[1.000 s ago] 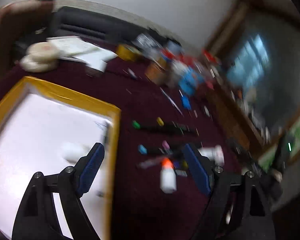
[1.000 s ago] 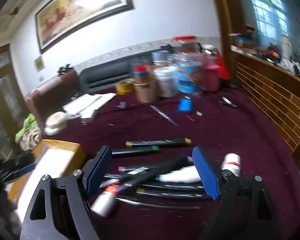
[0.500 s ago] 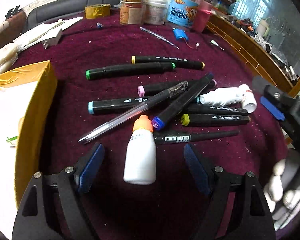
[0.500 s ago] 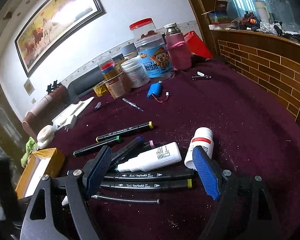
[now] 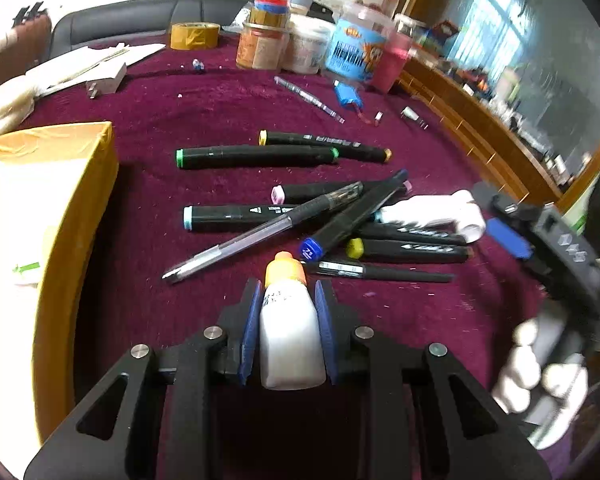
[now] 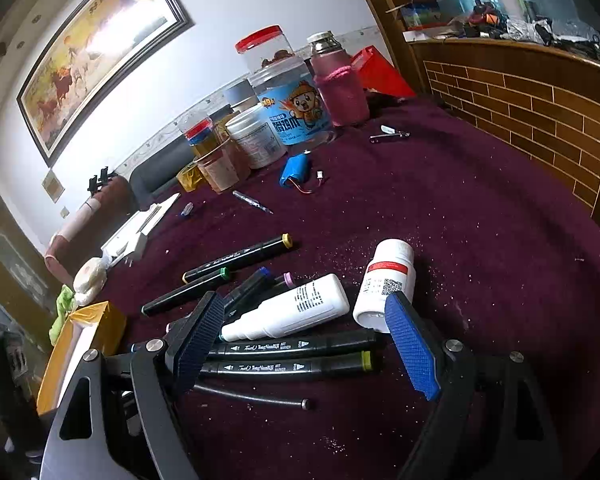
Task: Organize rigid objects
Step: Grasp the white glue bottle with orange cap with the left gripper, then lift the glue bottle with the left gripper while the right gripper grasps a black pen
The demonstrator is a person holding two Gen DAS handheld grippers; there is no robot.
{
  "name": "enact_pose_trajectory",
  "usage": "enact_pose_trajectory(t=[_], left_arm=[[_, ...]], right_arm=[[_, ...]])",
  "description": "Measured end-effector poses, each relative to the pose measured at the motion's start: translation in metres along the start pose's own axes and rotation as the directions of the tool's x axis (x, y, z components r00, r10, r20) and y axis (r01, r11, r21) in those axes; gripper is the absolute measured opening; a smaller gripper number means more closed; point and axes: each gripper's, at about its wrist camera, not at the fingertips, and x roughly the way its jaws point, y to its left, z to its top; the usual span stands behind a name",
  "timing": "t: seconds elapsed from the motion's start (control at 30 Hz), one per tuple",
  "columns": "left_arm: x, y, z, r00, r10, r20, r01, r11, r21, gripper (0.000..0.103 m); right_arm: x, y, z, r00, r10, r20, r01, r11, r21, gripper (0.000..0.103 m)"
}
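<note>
My left gripper [image 5: 286,300] is shut on a small white bottle with an orange cap [image 5: 288,328], lying on the maroon cloth. Beyond it lies a heap of black markers [image 5: 256,156], a clear pen [image 5: 260,236] and a blue-capped pen [image 5: 352,216]. My right gripper [image 6: 304,328] is open and empty, low over two black markers [image 6: 292,348], a white squeeze bottle [image 6: 288,312] and a white pill bottle with a red band [image 6: 388,280]. The right gripper also shows at the right of the left wrist view [image 5: 508,236].
A yellow-rimmed box [image 5: 72,208] stands at the left. Jars and tubs [image 5: 340,48], a tape roll [image 5: 194,36] and a blue battery pack [image 6: 296,170] are at the far side. A wooden brick-pattern ledge [image 6: 540,120] borders the table on the right.
My left gripper swung from the box to the pile, moved forward and closed on the orange-capped bottle. My right gripper moved lower and closer to the white bottles, still open.
</note>
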Motion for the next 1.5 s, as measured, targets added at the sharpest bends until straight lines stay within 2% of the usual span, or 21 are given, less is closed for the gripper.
enact_pose_trajectory(t=[0.17,0.23,0.3,0.37,0.43,0.6,0.77,0.93,1.0,1.07,1.17,1.23,1.27,1.3,1.37,1.43,1.5], left_arm=[[-0.035,0.01,-0.009,0.995,-0.074,0.062,0.077,0.996,-0.051,0.024],[-0.049,0.017,-0.012,0.991,-0.101,0.087,0.108,0.991,-0.075,0.024],[-0.06,0.024,-0.015,0.987,-0.121,0.102,0.13,0.987,-0.09,0.024],[-0.069,0.029,-0.017,0.983,-0.139,0.118,0.151,0.983,-0.101,0.024],[-0.074,0.031,-0.019,0.98,-0.152,0.132,0.166,0.981,-0.102,0.024],[-0.077,0.032,-0.024,0.979,-0.158,0.128,0.171,0.981,-0.093,0.024],[-0.066,0.017,-0.032,0.991,-0.122,0.061,0.122,0.993,0.0,0.024],[-0.042,-0.008,-0.038,1.0,-0.005,0.019,0.002,0.99,0.143,0.025],[-0.025,-0.012,-0.04,0.999,0.05,-0.018,-0.046,0.985,0.164,0.03],[-0.012,-0.012,-0.041,0.997,0.062,-0.046,-0.054,0.985,0.167,0.046],[-0.007,-0.019,-0.039,0.992,0.105,-0.069,-0.089,0.976,0.2,0.044],[-0.007,-0.023,-0.04,0.99,0.122,-0.065,-0.105,0.969,0.223,0.037],[-0.009,-0.022,-0.04,0.992,0.112,-0.062,-0.096,0.971,0.221,0.027],[-0.01,-0.019,-0.041,0.994,0.089,-0.066,-0.073,0.976,0.207,0.022],[-0.012,-0.011,-0.041,0.996,0.046,-0.076,-0.033,0.986,0.163,0.022],[-0.018,-0.002,-0.043,0.997,0.002,-0.082,0.007,0.994,0.11,0.022],[-0.022,0.005,-0.043,0.996,-0.032,-0.077,0.038,0.997,0.073,0.022]], right_arm=[[0.002,0.0,-0.003,0.999,0.041,-0.032,-0.041,0.999,0.004,0.078],[0.003,0.001,-0.006,0.994,0.077,-0.072,-0.077,0.997,0.01,0.078],[0.004,0.001,-0.014,0.982,0.135,-0.134,-0.128,0.99,0.054,0.078],[0.009,0.003,-0.02,0.966,0.157,-0.205,-0.146,0.987,0.069,0.078],[0.018,0.008,-0.024,0.952,0.145,-0.268,-0.138,0.989,0.044,0.078],[0.03,0.029,-0.024,0.952,0.057,-0.3,-0.092,0.99,-0.106,0.08],[0.032,0.058,-0.038,0.913,0.046,-0.406,-0.153,0.96,-0.235,0.08],[0.029,0.084,-0.056,0.87,0.038,-0.492,-0.222,0.92,-0.322,0.077],[0.029,0.09,-0.059,0.866,0.019,-0.5,-0.22,0.912,-0.346,0.07],[0.032,0.093,-0.059,0.875,-0.026,-0.483,-0.184,0.905,-0.382,0.059],[0.038,0.098,-0.058,0.887,-0.074,-0.455,-0.141,0.896,-0.421,0.045],[0.04,0.104,-0.059,0.896,-0.114,-0.429,-0.113,0.876,-0.468,0.044],[0.042,0.109,-0.061,0.901,-0.13,-0.414,-0.103,0.864,-0.494,0.043],[0.043,0.113,-0.065,0.909,-0.148,-0.39,-0.09,0.844,-0.529,0.042],[0.042,0.119,-0.069,0.922,-0.145,-0.358,-0.089,0.823,-0.561,0.026],[0.039,0.12,-0.071,0.925,-0.127,-0.359,-0.103,0.823,-0.558,0.009],[0.036,0.12,-0.071,0.92,-0.12,-0.372,-0.113,0.829,-0.547,0.008]])
